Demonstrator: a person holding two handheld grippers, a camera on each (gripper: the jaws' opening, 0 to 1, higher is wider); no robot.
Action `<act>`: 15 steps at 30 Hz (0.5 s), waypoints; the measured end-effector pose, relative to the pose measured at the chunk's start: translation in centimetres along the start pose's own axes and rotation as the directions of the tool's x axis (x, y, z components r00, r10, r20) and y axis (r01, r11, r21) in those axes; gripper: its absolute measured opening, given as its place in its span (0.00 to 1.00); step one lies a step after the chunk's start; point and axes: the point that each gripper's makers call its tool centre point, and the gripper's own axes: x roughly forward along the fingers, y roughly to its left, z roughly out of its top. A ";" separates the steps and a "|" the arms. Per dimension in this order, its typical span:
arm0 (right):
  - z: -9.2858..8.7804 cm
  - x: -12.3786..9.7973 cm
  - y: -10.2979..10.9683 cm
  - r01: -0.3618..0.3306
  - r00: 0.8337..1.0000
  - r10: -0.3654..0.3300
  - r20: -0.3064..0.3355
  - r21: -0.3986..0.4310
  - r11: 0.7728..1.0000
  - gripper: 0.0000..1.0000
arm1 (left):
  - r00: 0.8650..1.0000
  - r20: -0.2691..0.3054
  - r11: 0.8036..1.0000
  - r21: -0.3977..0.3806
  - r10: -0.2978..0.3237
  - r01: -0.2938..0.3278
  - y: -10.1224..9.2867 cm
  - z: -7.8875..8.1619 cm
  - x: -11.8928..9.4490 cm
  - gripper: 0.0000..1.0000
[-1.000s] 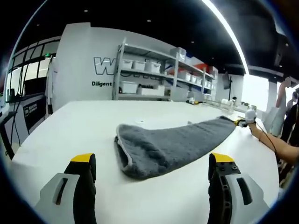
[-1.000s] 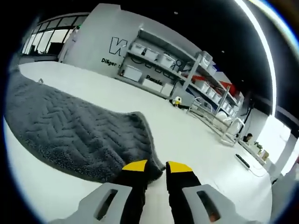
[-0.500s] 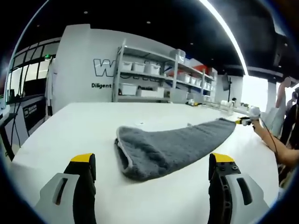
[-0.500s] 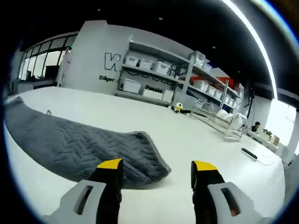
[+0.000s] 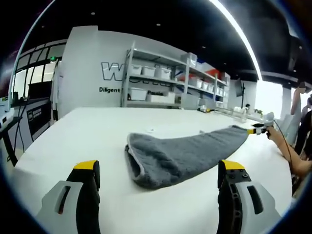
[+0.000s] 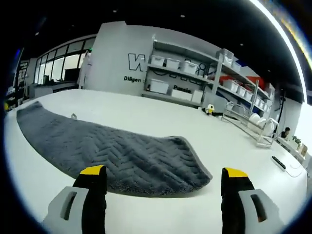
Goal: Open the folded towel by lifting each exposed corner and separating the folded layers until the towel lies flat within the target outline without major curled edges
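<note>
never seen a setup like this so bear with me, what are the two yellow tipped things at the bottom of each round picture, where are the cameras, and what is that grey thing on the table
No robot arm here: a person holds one handheld gripper in each hand, and a fisheye camera rides on each, looking forward along its fingers. That is why both pictures are round and warped.

In the left gripper view, the grey, yellow-tipped pieces at the bottom are the left gripper, spread wide and holding nothing. In the right gripper view, the same goes for the right gripper.

The grey thing is a towel, still folded, lying on a white table. The two views look at it from opposite ends. In the left gripper view the right gripper also appears far off, by the towel's far end, with the person's arm behind it.

Behind the table stand shelves holding white bins.
</note>
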 end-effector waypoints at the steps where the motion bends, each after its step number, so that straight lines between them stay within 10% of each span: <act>1: 0.0 0.0 0.2 -0.009 1.000 0.009 0.002 0.005 1.000 0.99 | 1.000 0.003 1.000 0.001 0.006 -0.006 0.1 0.0 -0.1 0.99; 15: 1.7 -0.6 4.5 -0.196 0.980 0.193 0.051 0.050 0.979 0.99 | 1.000 0.005 1.000 0.009 0.023 -0.023 1.2 0.3 0.2 0.99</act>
